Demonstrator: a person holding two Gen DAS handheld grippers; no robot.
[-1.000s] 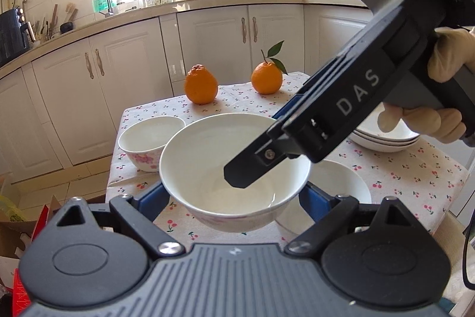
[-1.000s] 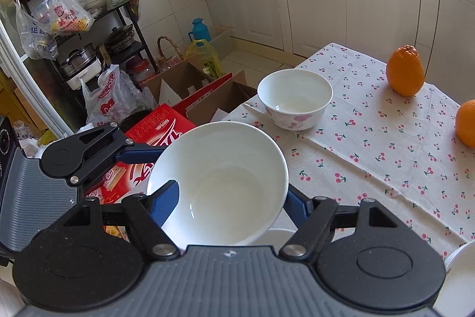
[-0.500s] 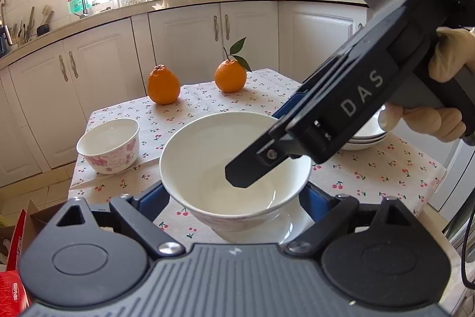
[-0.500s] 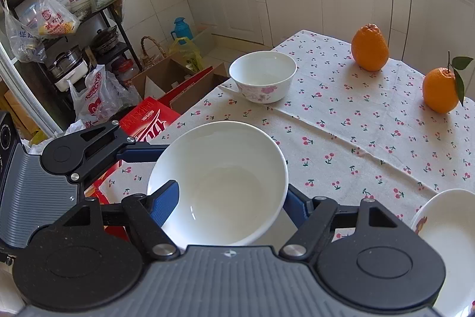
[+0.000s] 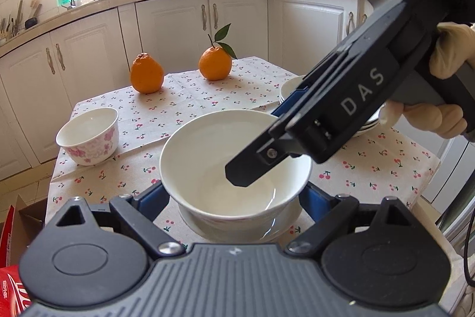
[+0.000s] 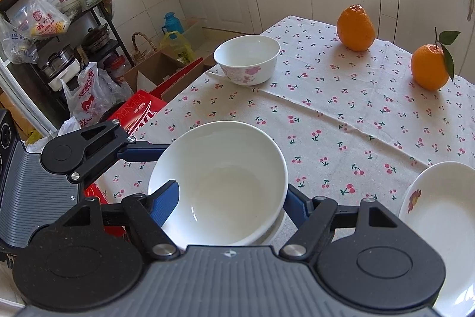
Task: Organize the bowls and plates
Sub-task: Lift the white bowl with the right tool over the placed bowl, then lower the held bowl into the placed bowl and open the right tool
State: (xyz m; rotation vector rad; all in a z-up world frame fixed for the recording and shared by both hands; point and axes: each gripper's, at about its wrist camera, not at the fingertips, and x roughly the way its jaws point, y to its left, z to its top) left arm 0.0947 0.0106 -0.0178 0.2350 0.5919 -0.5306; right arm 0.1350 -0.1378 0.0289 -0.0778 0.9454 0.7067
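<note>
left gripper [image 5: 236, 195]: jaws sit either side of the big white bowl [image 5: 234, 165], blue pads right at its walls, looks like a hold on it

right gripper [image 6: 230, 199]: jaws straddle the same bowl, one blue pad pressed on the near rim, the other mostly hidden behind the far side, so holding it too I'd say

big bowl: between both sets of jaws, its base nested in another white dish [image 5: 276, 225] underneath; can't tell if it's fully seated

flowered bowl [image 6: 247, 60]: alone on the desk [image 6: 341, 115], well ahead of the right jaws

plate stack [image 5: 286, 89]: beyond the left jaws, partly hidden by the right gripper

progress: plates look stacked and one bowl is nearly nested; my guess is the flowered bowl is what's left

oranges [image 5: 147, 73]: far side, not in the way
</note>
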